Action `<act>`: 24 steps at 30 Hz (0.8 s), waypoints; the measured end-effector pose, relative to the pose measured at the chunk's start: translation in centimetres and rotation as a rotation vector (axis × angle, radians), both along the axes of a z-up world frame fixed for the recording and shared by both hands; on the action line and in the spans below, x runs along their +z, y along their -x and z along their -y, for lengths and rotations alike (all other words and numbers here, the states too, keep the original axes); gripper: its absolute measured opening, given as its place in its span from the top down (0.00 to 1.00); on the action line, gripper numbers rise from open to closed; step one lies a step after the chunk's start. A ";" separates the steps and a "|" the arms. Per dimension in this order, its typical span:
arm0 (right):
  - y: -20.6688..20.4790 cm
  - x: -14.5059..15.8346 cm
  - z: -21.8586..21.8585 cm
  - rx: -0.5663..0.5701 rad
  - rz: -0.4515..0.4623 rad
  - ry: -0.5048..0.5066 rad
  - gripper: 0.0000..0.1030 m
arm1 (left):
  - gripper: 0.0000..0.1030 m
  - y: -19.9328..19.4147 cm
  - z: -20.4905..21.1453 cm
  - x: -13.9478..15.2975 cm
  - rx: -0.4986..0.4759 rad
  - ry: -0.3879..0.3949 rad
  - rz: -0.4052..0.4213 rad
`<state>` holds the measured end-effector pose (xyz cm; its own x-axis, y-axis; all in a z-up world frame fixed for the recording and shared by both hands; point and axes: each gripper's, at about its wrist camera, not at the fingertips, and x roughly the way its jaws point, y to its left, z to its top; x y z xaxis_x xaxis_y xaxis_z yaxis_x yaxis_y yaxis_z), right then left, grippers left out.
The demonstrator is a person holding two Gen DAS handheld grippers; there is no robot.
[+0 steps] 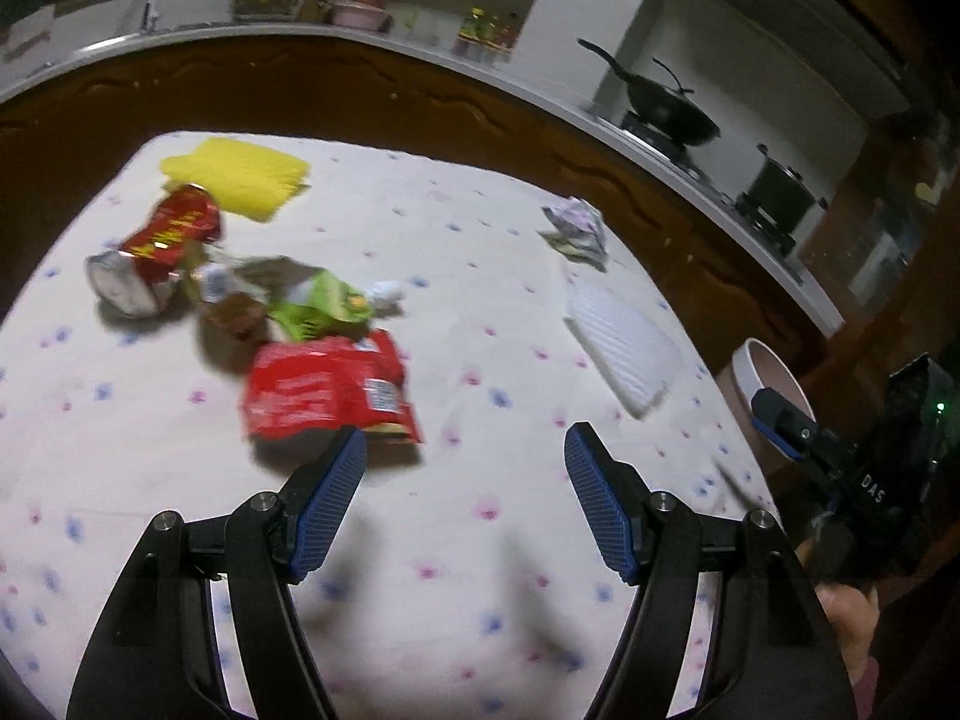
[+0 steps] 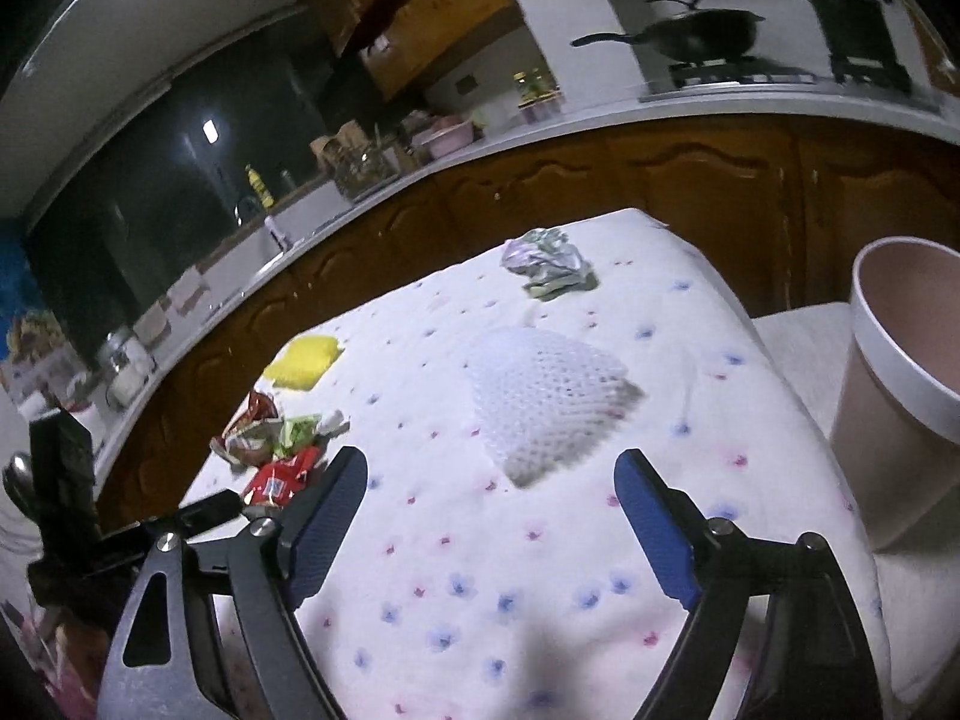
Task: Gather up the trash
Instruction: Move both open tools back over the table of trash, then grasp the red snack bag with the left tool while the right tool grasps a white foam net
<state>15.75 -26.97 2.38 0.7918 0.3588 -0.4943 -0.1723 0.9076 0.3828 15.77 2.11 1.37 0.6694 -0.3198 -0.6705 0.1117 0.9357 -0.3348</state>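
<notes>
Trash lies on a flowered tablecloth (image 1: 456, 540). In the left wrist view a red snack bag (image 1: 324, 387) sits just ahead of my left gripper (image 1: 465, 441), which is open and empty. Behind it lie a green wrapper (image 1: 321, 303), a crushed red can (image 1: 159, 240), a yellow foam sheet (image 1: 252, 171), a white foam net (image 1: 624, 345) and crumpled paper (image 1: 576, 225). My right gripper (image 2: 492, 459) is open and empty, hovering short of the white foam net (image 2: 546, 396). A pink bin (image 2: 900, 384) stands at the table's right edge.
A kitchen counter (image 1: 372, 39) curves behind the table, with a black wok (image 1: 666, 105) and a pot (image 1: 780, 189) on a stove. Brown cabinet doors (image 2: 690, 186) run below it. The other gripper (image 1: 840, 462) shows at the left wrist view's right edge.
</notes>
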 end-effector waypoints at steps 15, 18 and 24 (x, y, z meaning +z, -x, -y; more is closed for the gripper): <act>-2.9 0.8 -2.5 0.035 0.019 0.168 0.16 | 0.32 -1.9 -5.1 -0.8 0.112 -0.019 -0.050; -3.9 0.7 -2.7 0.040 0.010 0.176 0.16 | 0.32 -2.3 -5.0 -1.4 0.105 -0.023 -0.072; -6.1 0.3 -3.1 0.059 -0.004 0.218 0.16 | 0.32 -3.7 -4.5 -2.2 0.092 -0.024 -0.106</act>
<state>21.88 -23.87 2.67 0.7701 0.2890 -0.5686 -0.2266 0.9573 0.1797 19.45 6.57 -0.87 0.6200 -0.2435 -0.7458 -0.0098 0.9481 -0.3177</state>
